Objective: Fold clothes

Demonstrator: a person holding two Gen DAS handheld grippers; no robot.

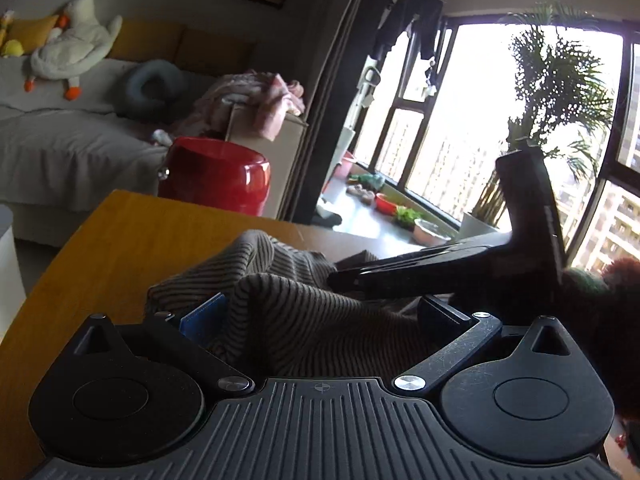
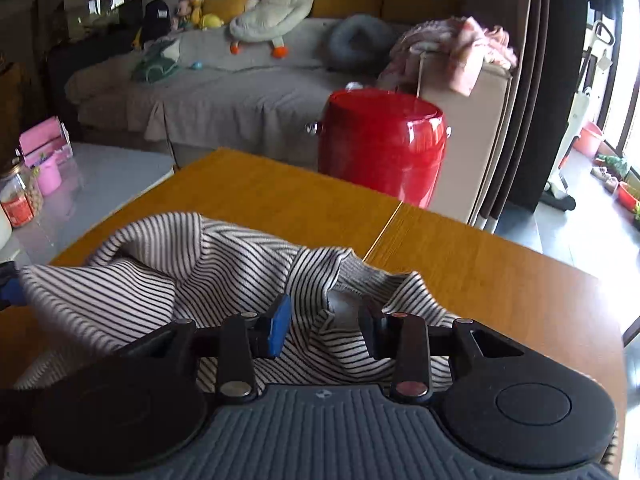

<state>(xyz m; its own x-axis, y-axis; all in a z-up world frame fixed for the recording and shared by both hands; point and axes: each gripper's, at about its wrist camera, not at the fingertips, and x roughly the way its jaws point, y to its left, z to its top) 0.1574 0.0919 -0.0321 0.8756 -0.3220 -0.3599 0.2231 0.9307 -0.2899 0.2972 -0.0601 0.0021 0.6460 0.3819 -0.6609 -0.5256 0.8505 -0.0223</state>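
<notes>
Right wrist view shows a ribbed, black-and-white striped knit garment (image 2: 192,280) bunched in soft folds on the orange wooden table (image 2: 480,280). Fabric lies between the spread fingers of the right gripper (image 2: 326,326); whether they touch it is unclear. The left gripper (image 1: 320,314) likewise stands wide, cloth heaped between its blue-padded fingers. Beyond stands a glossy red cylindrical bin (image 2: 380,148), contents hidden.

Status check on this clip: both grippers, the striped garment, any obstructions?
Left gripper open, fabric bunched between fingers. Right gripper open over the black-and-white striped knit garment, crumpled on the wooden table. Nothing blocking.
</notes>
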